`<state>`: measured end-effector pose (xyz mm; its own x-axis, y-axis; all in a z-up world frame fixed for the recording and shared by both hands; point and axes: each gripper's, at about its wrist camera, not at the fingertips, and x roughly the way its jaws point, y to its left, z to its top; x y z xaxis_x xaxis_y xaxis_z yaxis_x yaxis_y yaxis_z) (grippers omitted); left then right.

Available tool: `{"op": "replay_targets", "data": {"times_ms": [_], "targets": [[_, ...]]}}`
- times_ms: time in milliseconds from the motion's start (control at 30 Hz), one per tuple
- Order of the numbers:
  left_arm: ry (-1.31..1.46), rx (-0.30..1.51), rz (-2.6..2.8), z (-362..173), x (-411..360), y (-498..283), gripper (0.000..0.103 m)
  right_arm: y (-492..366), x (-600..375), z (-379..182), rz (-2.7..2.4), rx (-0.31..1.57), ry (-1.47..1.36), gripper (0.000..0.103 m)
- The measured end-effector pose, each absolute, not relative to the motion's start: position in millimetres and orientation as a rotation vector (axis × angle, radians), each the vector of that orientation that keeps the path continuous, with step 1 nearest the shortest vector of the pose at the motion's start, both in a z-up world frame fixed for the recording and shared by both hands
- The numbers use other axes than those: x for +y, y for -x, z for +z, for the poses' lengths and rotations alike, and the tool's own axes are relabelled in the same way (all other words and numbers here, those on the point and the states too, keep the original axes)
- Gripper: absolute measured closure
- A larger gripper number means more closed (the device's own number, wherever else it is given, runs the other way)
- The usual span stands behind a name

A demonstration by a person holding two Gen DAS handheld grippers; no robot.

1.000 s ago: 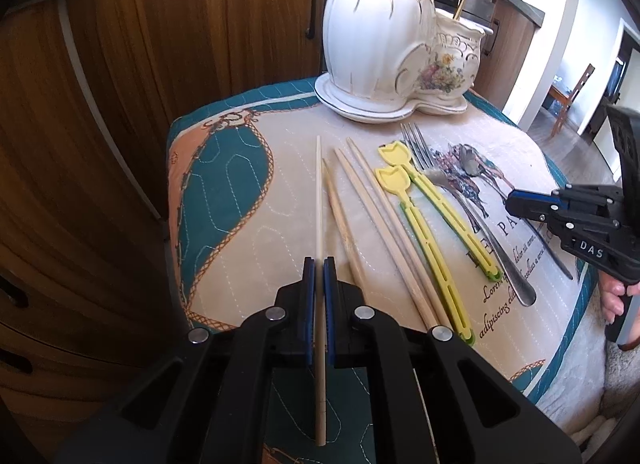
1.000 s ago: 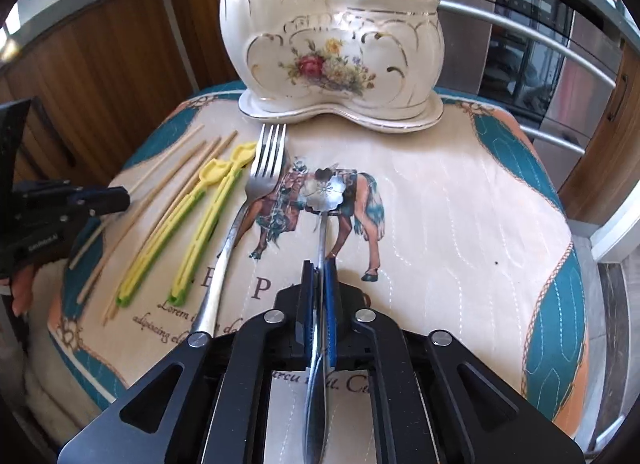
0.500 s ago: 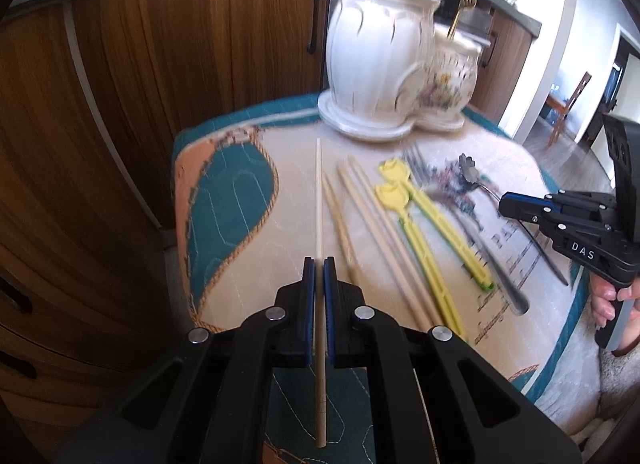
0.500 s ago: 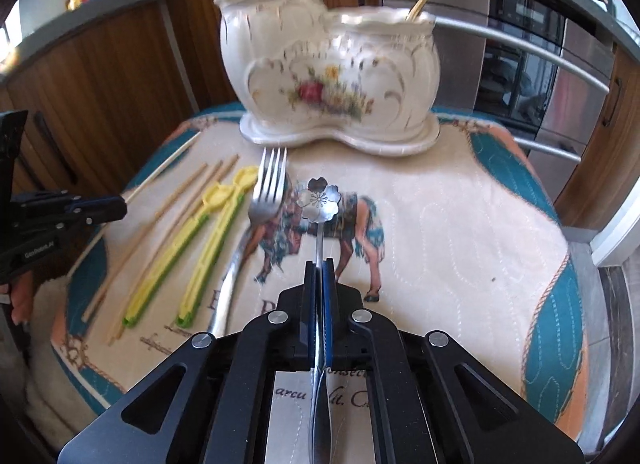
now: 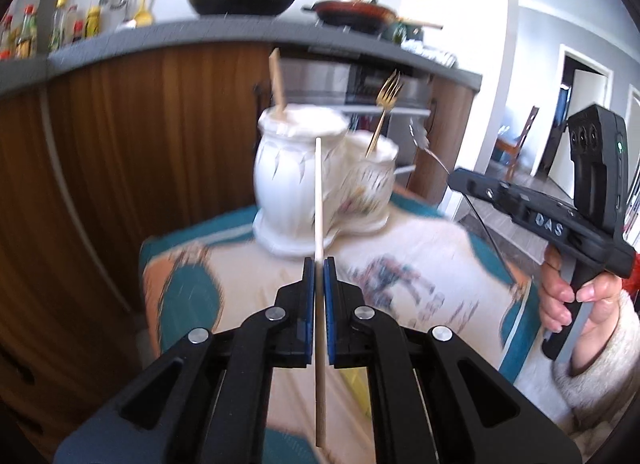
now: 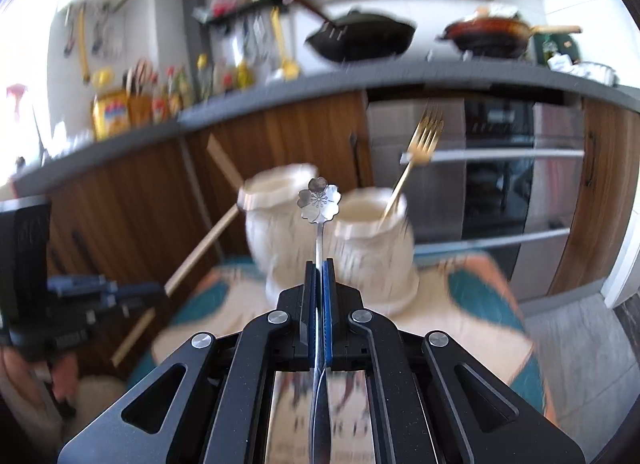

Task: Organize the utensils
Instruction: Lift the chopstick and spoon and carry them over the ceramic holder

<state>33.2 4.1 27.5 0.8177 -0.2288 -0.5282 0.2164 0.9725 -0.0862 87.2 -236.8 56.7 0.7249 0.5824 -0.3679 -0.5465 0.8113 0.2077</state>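
My left gripper [image 5: 319, 264] is shut on a wooden chopstick [image 5: 318, 199] and holds it in the air, pointing at the white ceramic double holder [image 5: 296, 179]. The holder's taller pot has a wooden stick [image 5: 277, 81] in it, the smaller pot a gold fork [image 5: 385, 111]. My right gripper [image 6: 319, 266] is shut on a silver spoon with a flower-shaped end [image 6: 319, 199], raised in front of the holder [image 6: 360, 248]. The left gripper with its chopstick [image 6: 196, 256] shows at the left of the right wrist view. The right gripper [image 5: 460, 179] shows at the right of the left wrist view.
The holder stands at the back of a small table under a teal and cream quilted cloth [image 5: 400, 264]. Wooden cabinets [image 5: 140, 143] and an oven [image 6: 500, 183] are behind it. Pans [image 6: 360, 35] sit on the counter above.
Both grippers have lifted their utensils off the cloth and tilted up, so the views now look over the holder to the counter. The views are blurred by motion.
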Motion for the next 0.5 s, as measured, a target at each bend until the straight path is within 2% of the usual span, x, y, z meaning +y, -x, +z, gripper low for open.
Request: {"op": "replay_targets", "data": {"times_ms": [233,500], "targets": [[0.030,0.422,-0.250,59,-12,-71,0.099,-127,-231,92,0.610,0.343,-0.182,0.099],[0.148,0.225,-0.264,88,-4,-114,0.099,-167,-213,107,0.612,0.253,-0.236,0.099]]}}
